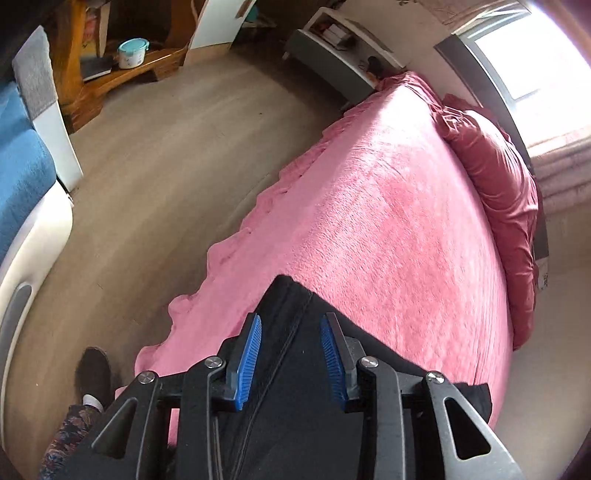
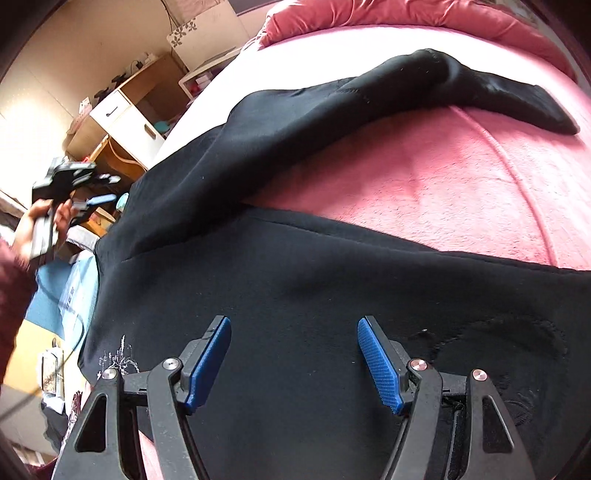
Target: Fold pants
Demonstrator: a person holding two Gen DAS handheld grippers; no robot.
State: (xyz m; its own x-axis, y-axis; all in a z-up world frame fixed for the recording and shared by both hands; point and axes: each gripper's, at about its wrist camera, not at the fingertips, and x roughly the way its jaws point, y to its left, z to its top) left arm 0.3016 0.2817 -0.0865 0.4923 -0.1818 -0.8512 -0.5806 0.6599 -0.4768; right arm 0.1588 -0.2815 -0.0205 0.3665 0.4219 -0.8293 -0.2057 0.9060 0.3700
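The black pants (image 2: 295, 280) lay spread on the pink bed (image 2: 461, 192). Both the left claw (image 1: 290, 363) and right claw (image 2: 293, 363) hung released, grasping nothing; a careless pinch risked bunching one layer only.

The pants (image 2: 295, 266) are lying spread on the bed (image 2: 461, 192), one leg reaching away toward the pillow (image 2: 388, 14) at the far end. The right gripper (image 2: 294, 354) is hovering over the near part of the pants. The left gripper (image 2: 94, 201) is hanging off the pants' left edge, beside the bed.
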